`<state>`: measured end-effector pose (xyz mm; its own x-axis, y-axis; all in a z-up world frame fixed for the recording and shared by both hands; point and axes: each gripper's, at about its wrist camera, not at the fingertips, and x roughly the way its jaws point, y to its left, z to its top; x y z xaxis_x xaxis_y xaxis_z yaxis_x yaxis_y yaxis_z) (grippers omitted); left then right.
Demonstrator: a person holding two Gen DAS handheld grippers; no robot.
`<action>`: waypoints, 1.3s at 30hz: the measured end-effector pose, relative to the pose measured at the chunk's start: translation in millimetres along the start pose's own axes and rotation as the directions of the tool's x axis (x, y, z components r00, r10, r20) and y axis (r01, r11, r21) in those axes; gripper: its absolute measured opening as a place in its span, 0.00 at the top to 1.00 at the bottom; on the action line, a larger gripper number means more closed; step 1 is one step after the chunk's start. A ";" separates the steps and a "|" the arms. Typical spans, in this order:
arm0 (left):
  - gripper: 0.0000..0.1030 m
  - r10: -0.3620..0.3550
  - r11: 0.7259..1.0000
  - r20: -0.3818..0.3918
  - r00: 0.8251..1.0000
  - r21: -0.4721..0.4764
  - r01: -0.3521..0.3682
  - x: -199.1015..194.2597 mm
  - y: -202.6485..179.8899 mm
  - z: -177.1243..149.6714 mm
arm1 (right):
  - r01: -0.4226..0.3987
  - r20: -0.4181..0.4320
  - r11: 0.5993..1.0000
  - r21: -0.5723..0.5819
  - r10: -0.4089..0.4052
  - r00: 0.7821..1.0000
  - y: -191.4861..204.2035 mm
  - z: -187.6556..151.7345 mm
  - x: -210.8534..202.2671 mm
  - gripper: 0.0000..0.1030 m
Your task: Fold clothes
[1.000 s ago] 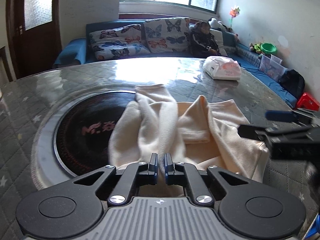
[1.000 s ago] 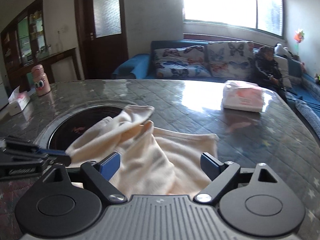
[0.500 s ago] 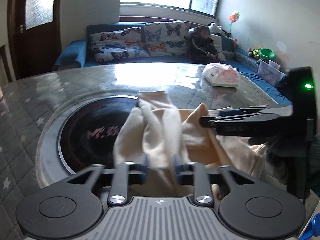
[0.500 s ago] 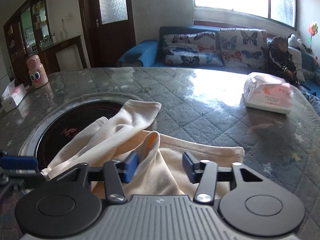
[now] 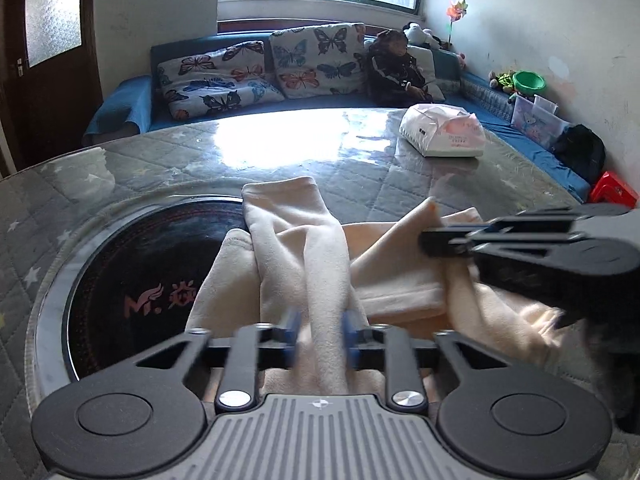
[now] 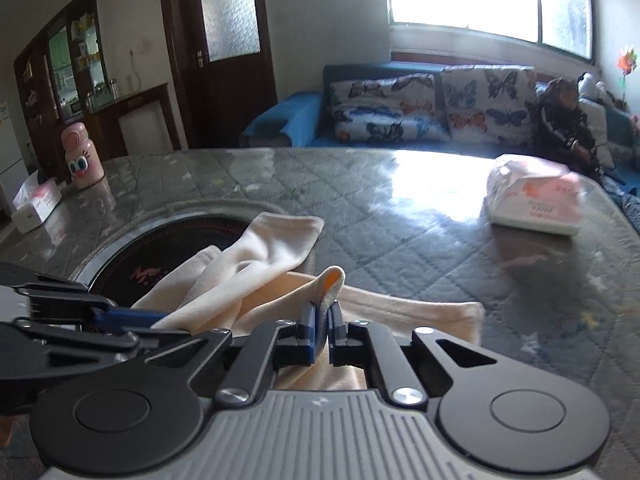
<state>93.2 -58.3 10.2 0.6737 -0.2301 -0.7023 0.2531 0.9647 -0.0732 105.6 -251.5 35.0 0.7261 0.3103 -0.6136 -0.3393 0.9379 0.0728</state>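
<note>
Blurring left tool (image 5: 320,330), garment (image 5: 320,264) between

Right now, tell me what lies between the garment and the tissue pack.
Only bare quilted table separates the garment from the tissue pack, clearest in the right wrist view.

On my left wrist feed, the only lettering I can read is on the round black glass hotplate (image 5: 160,272) sunk into the bench: a pink winged "M" with a full stop after it, then a pink character I cannot make out, partly covered by cloth. My right wrist feed shows the same mark on that plate (image 6: 146,276), too blurred to read. The white and pink plastic tissue pack (image 5: 444,134) far right on the bench carries dark print too small to read. The white and pink tissue box (image 6: 38,206) at the far left bears red marks, also illegible.
</note>
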 end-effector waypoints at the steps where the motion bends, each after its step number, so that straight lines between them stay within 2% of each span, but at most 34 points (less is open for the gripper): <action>1: 0.94 0.001 1.000 0.003 1.000 -0.005 -0.001 -0.7 2.0 -1.2 | 0.005 0.009 1.000 0.001 -0.005 1.000 -1.2 -0.2 -3.8 0.95; 8: 0.97 0.015 0.999 0.067 0.998 -0.048 -0.012 -31.3 16.6 -6.2 | 0.049 0.070 0.999 0.022 -0.050 0.996 -12.8 -4.6 -36.7 0.96; 12: 0.97 0.029 0.997 0.104 0.994 -0.075 -0.022 -56.0 25.3 -12.1 | 0.099 0.112 0.994 0.035 -0.102 0.988 -20.5 -13.3 -69.2 0.96; 25: 0.97 0.078 0.989 0.202 0.976 -0.142 -0.049 -145.0 47.9 -52.6 | 0.171 0.172 0.980 0.101 -0.186 0.967 -36.8 -49.1 -146.6 0.96; 30: 0.97 0.099 0.984 0.203 0.974 -0.168 -0.065 -165.8 56.9 -69.3 | 0.197 0.161 0.971 0.136 -0.218 0.962 -43.0 -66.7 -165.8 0.96; 39: 0.98 0.159 0.971 0.143 0.977 -0.201 -0.128 -182.6 73.6 -105.9 | 0.252 0.084 0.948 0.196 -0.272 0.959 -59.2 -102.7 -176.1 0.95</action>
<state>-84.7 68.3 58.0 0.7976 -0.0900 -0.5964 0.0200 0.9922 -0.1229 -63.6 -377.7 58.0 0.8385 0.0551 -0.5421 -0.0213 0.9974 0.0683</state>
